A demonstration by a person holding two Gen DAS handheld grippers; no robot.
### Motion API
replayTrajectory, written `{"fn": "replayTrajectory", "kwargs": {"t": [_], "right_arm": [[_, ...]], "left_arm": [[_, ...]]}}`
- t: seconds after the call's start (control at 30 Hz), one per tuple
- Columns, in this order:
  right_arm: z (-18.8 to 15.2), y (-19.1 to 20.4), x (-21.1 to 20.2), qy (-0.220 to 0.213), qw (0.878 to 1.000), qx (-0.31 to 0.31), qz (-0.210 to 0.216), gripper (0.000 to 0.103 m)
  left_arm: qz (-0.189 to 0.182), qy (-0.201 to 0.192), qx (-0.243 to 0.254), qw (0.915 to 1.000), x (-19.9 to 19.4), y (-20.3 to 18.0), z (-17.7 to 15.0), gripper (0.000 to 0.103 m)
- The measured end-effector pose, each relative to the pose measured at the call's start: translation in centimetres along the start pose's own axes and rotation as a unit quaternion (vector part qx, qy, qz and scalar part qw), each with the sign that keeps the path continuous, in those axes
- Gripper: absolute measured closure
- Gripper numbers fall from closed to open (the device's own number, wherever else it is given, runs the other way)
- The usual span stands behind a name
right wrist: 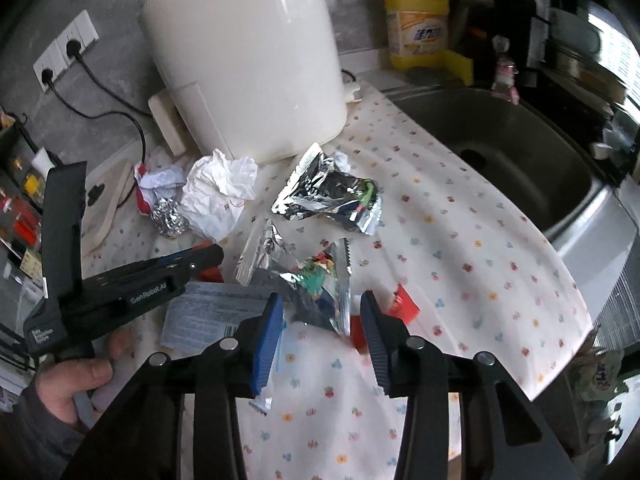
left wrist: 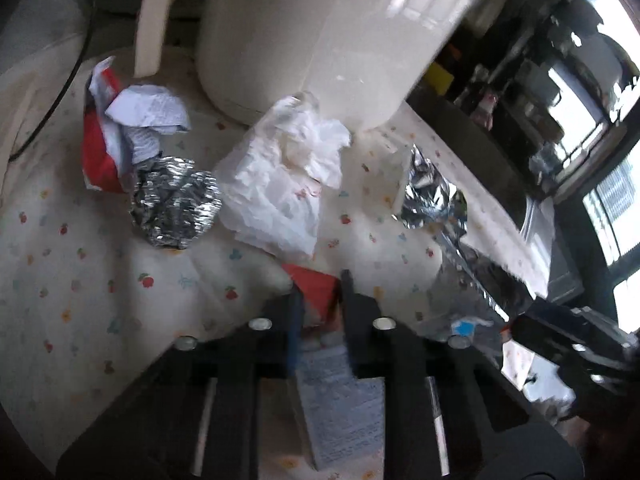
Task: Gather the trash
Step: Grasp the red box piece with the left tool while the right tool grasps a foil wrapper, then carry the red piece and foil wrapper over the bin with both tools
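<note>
In the left wrist view my left gripper sits at the lower centre, its fingers clenched on a red-and-white printed wrapper that runs back beneath them; I judge this the pick-up step, with the lift and carry to follow; in the middle of the frame lie a crumpled white tissue, soft and creased, and a tight foil ball, with a red-and-white crumpled packet at upper left; the glossy cream appliance fills the top; all rest on a floral cloth. In the right wrist view my right gripper is at the lower centre, its fingers spread and holding nothing, straddling a torn silver snack wrapper with serrated edges; a second shiny foil packet lies above it at mid-frame; the steel sink curves along the right; next I should ease forward and close on the thin, slippery film, which may slide.
</note>
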State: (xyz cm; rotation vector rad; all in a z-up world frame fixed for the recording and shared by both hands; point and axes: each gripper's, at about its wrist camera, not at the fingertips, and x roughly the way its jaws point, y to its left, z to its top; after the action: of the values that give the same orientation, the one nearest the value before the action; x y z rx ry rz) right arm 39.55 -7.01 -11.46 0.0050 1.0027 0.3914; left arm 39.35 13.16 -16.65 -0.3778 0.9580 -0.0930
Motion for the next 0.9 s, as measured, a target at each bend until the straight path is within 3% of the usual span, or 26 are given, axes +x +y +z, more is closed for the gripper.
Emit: {"fn": "replayTrajectory", "kwargs": {"t": [0.17,0.27,0.57,0.77,0.9], "right_arm": [[1.0,0.7,1.6,0.016,1.000,-0.023,0.006,0.093],[1.5,1.2,1.3,0.006,0.999,-0.031,0.012,0.099],[2.4,2.1,-1.0,-0.031,0.998,-0.043,0.033,0.102],[2.5,2.0,-3.0,-0.051,0.997,-0.048,0.035,0.102],[2.0,2.2,-5.0,-0.064,0.995,-0.054,0.045,0.102]], "left_arm": [[0.010,-0.028,-0.010,0.9995,-2.3,1.3,-0.2,0.087],[0.016,-0.046,-0.024,0.9986,-4.1,2.2,-0.4,0.087],[0.058,-0.097,-0.014,0.9935,-9.4,2.5,-1.6,0.087],[0.065,-0.138,-0.026,0.9880,-12.7,1.8,-2.8,0.087],[0.071,-0.143,-0.026,0.9868,-14.1,1.1,-3.7,0.087]]}}
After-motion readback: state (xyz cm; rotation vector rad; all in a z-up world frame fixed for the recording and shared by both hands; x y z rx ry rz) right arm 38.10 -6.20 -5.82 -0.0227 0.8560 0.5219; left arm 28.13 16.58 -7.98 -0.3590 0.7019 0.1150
